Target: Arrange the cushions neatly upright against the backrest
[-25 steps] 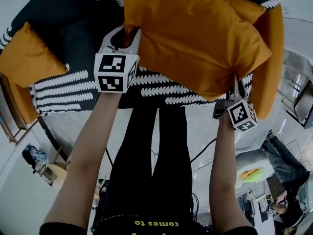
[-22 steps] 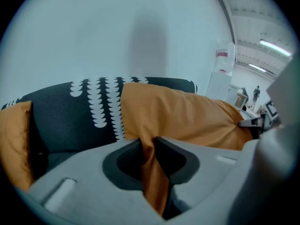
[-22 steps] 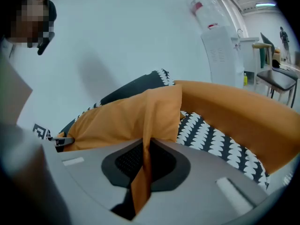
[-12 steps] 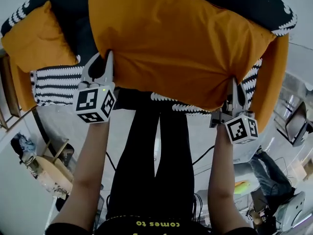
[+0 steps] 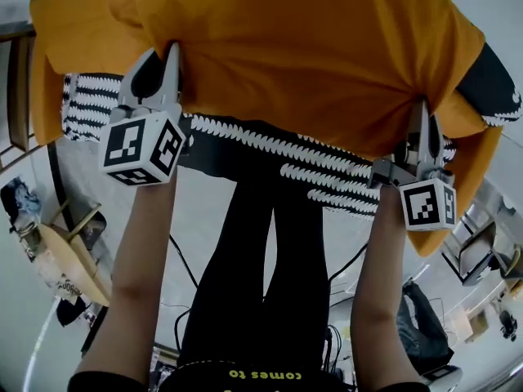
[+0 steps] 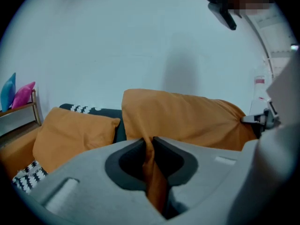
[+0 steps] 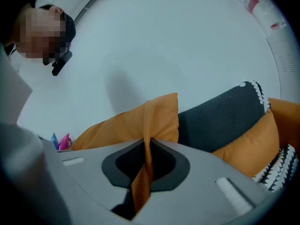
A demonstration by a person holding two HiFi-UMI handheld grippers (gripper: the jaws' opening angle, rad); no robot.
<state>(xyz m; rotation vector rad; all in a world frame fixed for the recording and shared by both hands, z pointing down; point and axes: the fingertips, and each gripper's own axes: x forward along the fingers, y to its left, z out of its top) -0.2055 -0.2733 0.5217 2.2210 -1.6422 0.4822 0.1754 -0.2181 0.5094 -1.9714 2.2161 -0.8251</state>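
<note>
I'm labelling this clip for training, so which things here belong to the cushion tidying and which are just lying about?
Part of the job:
- big orange cushion, pinched at its edge by the left gripper and the right gripper
- second orange cushion on the sofa
- dark backrest

Just lying about:
- pink and blue items at the far left
- loose cables

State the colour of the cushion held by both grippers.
Orange cushion; clearest in the head view.

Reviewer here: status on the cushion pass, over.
Left gripper shut on large orange cushion, one edge. Right gripper shut on opposite edge. Cushion held up before sofa backrest. Nothing blocking in view.
</note>
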